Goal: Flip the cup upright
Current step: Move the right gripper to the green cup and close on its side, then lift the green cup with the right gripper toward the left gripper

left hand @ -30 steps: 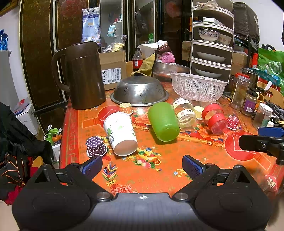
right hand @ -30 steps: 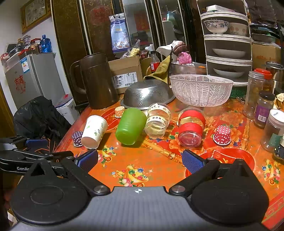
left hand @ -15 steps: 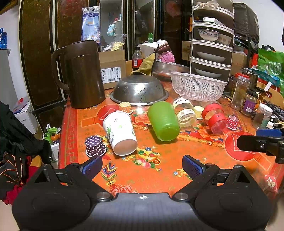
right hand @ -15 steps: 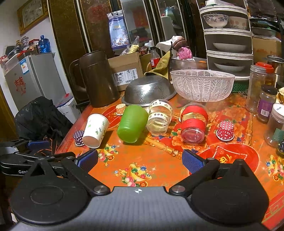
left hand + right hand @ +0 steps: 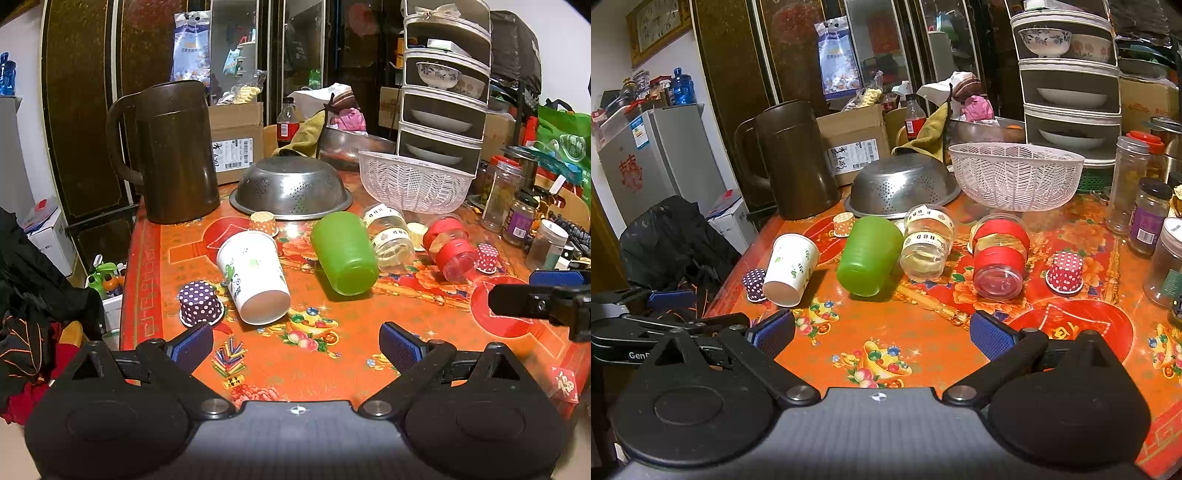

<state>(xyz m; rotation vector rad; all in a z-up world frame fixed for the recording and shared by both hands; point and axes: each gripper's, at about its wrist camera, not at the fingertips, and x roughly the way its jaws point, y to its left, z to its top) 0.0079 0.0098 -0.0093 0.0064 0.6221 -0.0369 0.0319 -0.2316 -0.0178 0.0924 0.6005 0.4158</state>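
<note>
A cluttered room with dark cabinets surrounds the table [image 5: 147,295], which is covered in an orange-red flowered cloth. Near its left edge I see four cups lying on their sides in a row. The paper cup [image 5: 255,275] is white with green leaf prints, its open mouth turned toward me; in the right wrist view the same paper cup [image 5: 792,269] lies closest to the table's left edge. Beside it lies the green cup [image 5: 345,253], plain plastic, its base toward me. Next come a clear cup [image 5: 389,236] with labelled bands and a red-banded cup [image 5: 450,247]. A purple dotted cupcake liner [image 5: 199,302] sits upside down just beside the paper cup. Behind the row stand a brown jug [image 5: 173,155], an upturned steel colander [image 5: 291,188] and a white basket [image 5: 413,181].

My left gripper [image 5: 295,345] hovers above the table's near edge, fingers spread apart, holding nothing. My right gripper [image 5: 882,332] is likewise spread wide and empty.
</note>
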